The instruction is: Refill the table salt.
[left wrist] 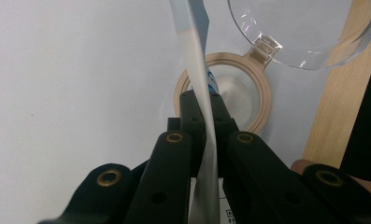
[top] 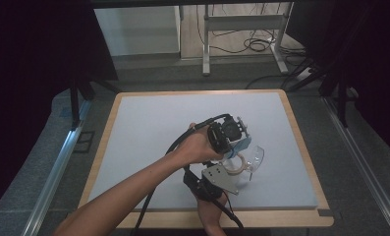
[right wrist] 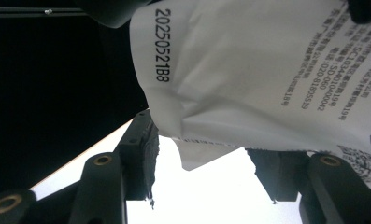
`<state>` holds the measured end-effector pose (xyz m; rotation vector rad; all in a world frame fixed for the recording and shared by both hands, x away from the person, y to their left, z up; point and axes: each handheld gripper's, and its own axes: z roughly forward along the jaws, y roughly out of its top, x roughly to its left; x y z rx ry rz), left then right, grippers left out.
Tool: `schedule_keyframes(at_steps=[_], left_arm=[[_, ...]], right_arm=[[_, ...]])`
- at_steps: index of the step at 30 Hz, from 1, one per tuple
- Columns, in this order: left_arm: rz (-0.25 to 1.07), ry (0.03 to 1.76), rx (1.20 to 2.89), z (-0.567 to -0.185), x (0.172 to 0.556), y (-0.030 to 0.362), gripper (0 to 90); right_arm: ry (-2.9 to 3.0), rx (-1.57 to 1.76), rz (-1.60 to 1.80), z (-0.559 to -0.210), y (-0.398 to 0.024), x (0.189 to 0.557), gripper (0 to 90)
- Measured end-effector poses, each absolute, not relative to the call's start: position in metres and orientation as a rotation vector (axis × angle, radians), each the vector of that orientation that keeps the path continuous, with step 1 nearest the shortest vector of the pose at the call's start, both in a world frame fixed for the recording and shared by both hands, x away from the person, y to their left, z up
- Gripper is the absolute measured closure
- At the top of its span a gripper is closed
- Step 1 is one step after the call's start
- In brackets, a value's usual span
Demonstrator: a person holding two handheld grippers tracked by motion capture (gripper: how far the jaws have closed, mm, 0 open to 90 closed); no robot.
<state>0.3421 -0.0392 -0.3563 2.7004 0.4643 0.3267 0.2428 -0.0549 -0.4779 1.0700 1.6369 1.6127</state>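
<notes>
I'm holding a white packet (right wrist: 248, 79) between both grippers, above the container sitting at about five o'clock on the grey mat (top: 148, 132). The packet is thin, crinkled white film printed with small black text, a date code along one edge and a QR mark; its upper end is pale blue. My left gripper (left wrist: 206, 109) has its fingers pressed together on the packet's flat edge, seen edge-on. My right gripper (right wrist: 202, 163) has its fingers spread, the packet's lower corner hanging between them. Below sits a round tan-rimmed container (left wrist: 262, 100), its clear hinged lid (left wrist: 309, 35) flipped open toward one o'clock.
</notes>
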Motion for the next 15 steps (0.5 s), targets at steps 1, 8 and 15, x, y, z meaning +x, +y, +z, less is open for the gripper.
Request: schedule_keyframes(at_steps=[1, 8, 15], left_arm=[[0.326, 0.47, 2.7, -0.3563, 0.342, -0.0392, 89.5], [0.332, 0.463, 2.702, -0.3546, 0.3417, -0.0396, 89.4], [0.33, 0.458, 2.7, -0.3538, 0.3418, -0.0404, 89.4]], right_arm=[[1.637, 1.07, 1.613, -0.4778, -0.0549, 0.2428, 45.4], [1.633, 1.07, 1.614, -0.4762, -0.0548, 0.2432, 45.4], [1.638, 1.073, 1.61, -0.4744, -0.0558, 0.243, 45.4]])
